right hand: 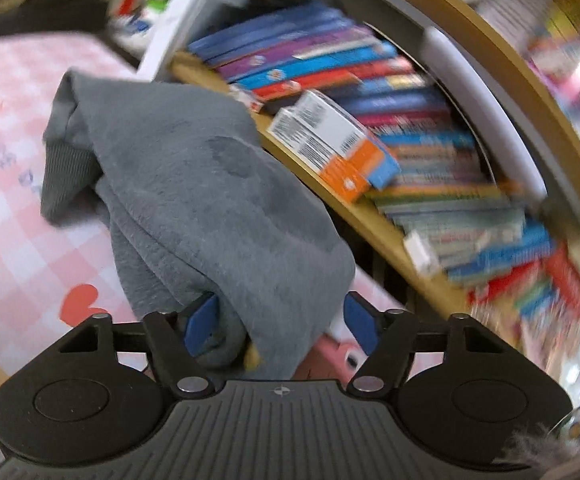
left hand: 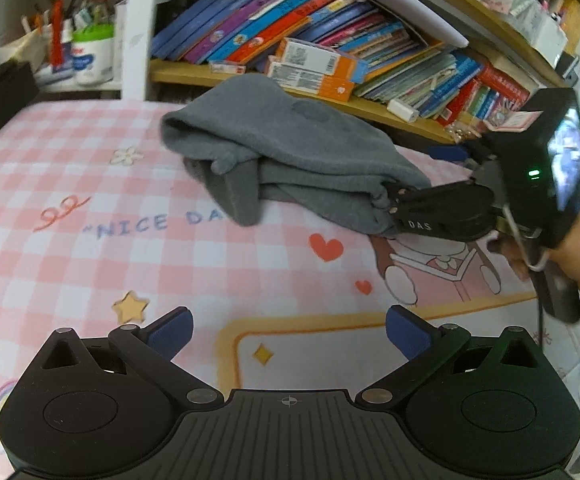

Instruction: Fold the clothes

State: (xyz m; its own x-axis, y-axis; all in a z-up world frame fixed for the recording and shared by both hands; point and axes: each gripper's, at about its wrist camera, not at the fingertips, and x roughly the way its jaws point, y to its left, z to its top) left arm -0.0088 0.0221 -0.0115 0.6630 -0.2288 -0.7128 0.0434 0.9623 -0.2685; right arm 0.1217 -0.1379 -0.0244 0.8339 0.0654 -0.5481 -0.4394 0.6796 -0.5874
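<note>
Grey fleece garment (left hand: pixel 290 148) lies bunched on the pink checked bed (left hand: pixel 70 240), close against the bookshelf (left hand: pixel 330 96). The right gripper (right hand: pixel 282 324) stands half open around a hanging fold, its pads not yet pressing; it should bite deep before pulling. The left gripper (left hand: pixel 290 332) hovers wide and empty. Open room lies toward the near side.

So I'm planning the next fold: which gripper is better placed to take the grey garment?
Right. The right gripper already has the garment between its fingers, though the pads aren't visibly clamped. The left gripper hangs open over the sheet, short of the cloth.
</note>
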